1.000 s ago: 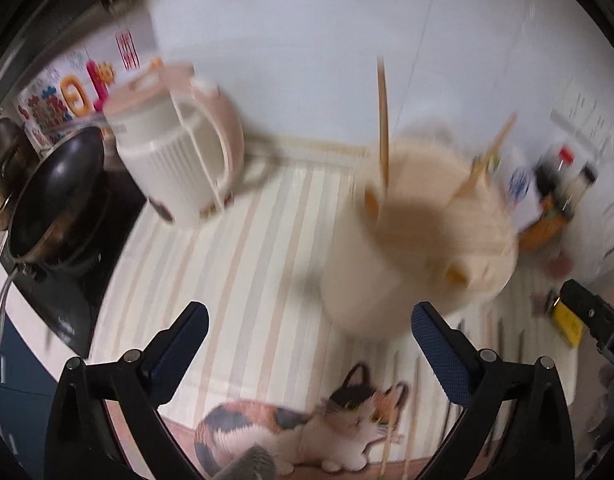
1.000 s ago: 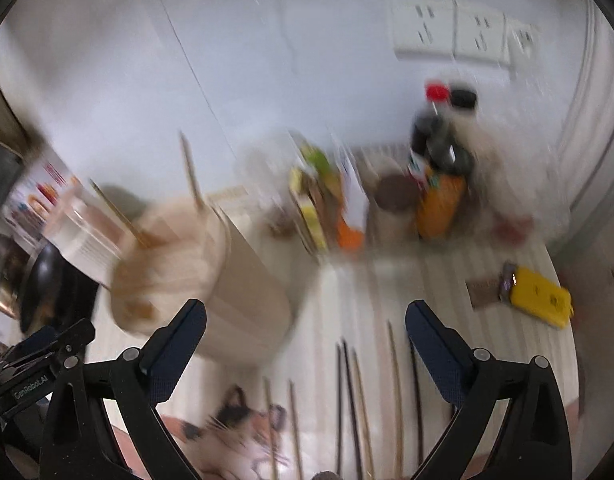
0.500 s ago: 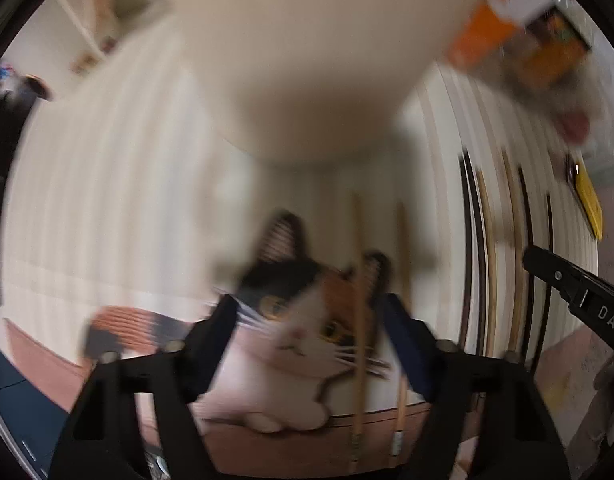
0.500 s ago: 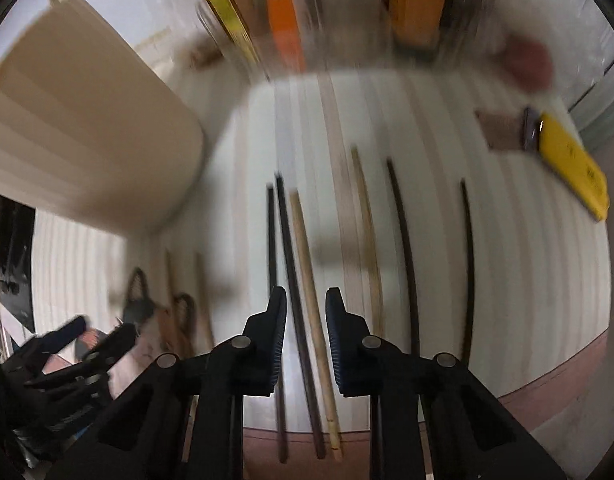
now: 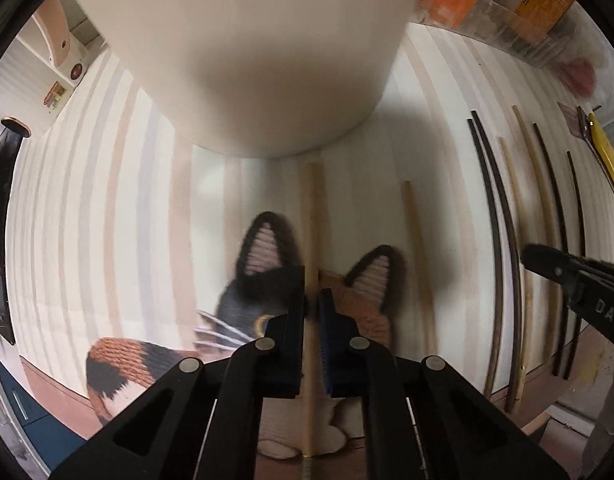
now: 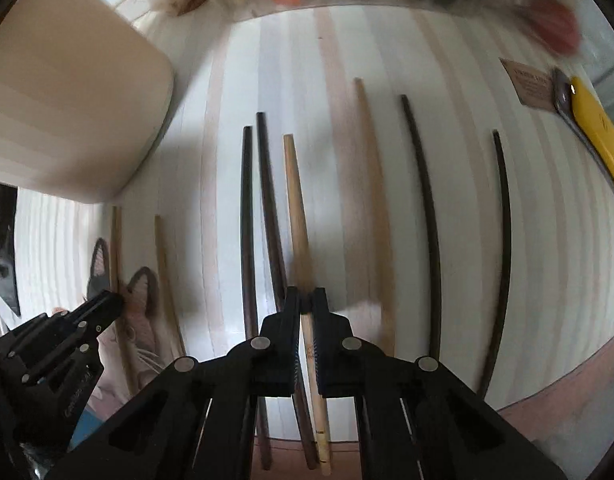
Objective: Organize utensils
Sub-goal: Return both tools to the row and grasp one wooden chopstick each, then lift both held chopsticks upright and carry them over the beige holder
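Striped matting covers the counter, chopsticks lying in a row. Left gripper is clamped on a pale chopstick over the cat print; right gripper pinches a light bamboo chopstick beside dark ones. Beige holder stands far left.

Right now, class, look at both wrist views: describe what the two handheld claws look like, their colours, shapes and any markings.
The left claw and right claw are alike: matte black plastic, two flat fingers lined with dark blue ribbed pads, carried on angular linkage arms with triangular cut-outs and round silver pivot pins. White lettering runs along each body, only partly readable. No cables or sleeves show.
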The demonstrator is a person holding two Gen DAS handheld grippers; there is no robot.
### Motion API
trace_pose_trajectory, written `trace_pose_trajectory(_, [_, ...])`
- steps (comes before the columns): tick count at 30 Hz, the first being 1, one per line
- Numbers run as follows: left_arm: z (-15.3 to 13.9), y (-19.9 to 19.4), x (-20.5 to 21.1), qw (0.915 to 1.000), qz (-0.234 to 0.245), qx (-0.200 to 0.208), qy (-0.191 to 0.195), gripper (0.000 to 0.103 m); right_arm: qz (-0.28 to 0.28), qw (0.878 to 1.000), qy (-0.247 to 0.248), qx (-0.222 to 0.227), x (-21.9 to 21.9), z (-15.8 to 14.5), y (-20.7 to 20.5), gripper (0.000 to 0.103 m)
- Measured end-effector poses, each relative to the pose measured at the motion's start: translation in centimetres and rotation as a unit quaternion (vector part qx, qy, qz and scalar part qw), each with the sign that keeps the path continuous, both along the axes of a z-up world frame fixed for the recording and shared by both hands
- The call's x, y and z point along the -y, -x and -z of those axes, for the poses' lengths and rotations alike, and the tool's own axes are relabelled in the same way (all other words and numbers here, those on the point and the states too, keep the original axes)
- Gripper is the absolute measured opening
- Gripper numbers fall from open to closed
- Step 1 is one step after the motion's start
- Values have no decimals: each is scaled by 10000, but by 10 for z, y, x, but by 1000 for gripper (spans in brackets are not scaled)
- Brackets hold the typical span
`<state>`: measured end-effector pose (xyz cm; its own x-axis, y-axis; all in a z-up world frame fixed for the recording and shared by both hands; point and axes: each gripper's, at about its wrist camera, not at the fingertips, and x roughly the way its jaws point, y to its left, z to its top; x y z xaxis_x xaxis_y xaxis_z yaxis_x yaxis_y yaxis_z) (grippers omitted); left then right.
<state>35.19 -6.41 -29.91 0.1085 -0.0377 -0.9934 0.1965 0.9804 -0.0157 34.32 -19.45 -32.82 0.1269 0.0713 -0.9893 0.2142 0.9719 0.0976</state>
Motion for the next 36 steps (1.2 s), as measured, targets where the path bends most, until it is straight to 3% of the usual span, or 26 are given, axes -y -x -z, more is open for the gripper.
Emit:
trace_pose_trajectory(10, [3, -8, -33, 9987, -295, -321, 265, 7, 153, 9988, -221, -406, 21, -2, 27, 6])
trace_pose_trajectory(16, [6, 4, -26, 9988, -172, -453, 52, 8, -109, 9974, 324, -637, 7, -9, 6, 9])
trace_pose_trajectory(21, [6, 16, -25, 9992, -204, -343, 9, 5, -297, 9961, 514, -659, -10, -11, 2, 9])
trace_pose_trajectory(26, [7, 11, -34, 9982, -533, -277, 20, 5, -316, 9964, 590, -525, -19, -13, 5, 7])
trace_pose_trajectory(36, [12, 5, -34, 9990, -289, -323, -53, 5, -495, 9950, 454, -733, -22, -14, -7, 7])
